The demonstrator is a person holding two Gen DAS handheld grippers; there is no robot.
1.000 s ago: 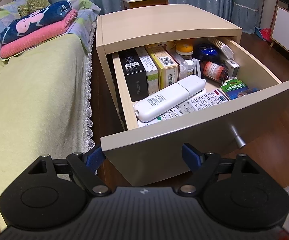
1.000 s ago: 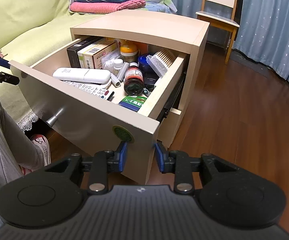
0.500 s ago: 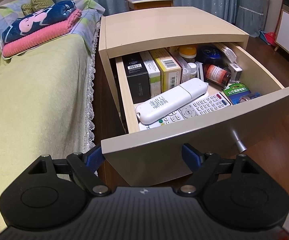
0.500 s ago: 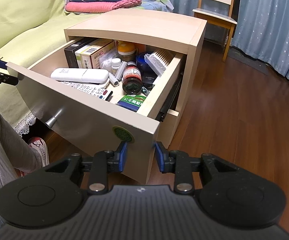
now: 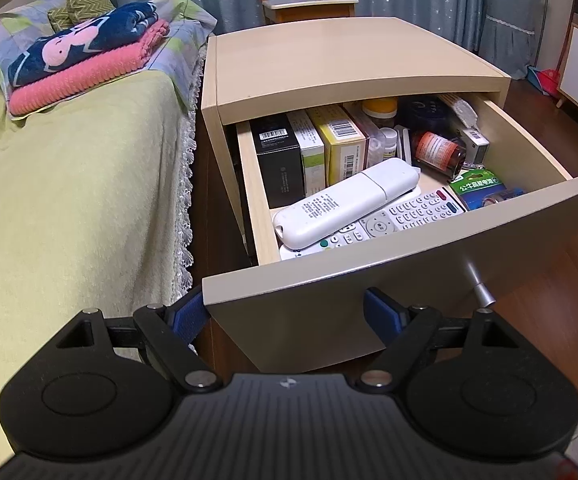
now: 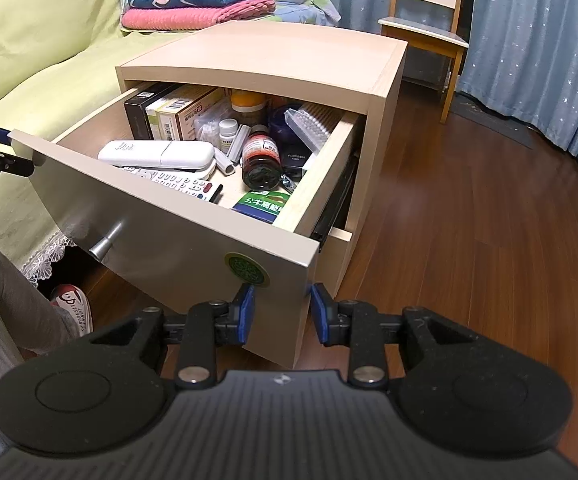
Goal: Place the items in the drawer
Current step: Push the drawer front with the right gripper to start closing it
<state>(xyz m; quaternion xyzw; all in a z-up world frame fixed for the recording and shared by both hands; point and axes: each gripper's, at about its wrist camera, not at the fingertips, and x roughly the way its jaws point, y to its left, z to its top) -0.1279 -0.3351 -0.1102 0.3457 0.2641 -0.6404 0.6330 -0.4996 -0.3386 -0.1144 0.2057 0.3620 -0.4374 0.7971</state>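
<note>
left wrist view: your left gripper [image 5: 285,312] gapes empty at the drawer [image 5: 389,276] front's corner, right gripper [image 6: 281,312] likewise parted. items like the white remote [image 5: 345,204] lie inside the pulled-out drawer; seemingly only shutting remains.

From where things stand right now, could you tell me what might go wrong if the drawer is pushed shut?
1. The white remote lies slanted on top of the keypad remote; a hard push may send it sliding.
2. The brown bottle lies on its side and could roll into the small items beside it.
3. The left gripper and right gripper, both open, sit at opposite corners of the drawer front; uneven pushing may skew it.
</note>
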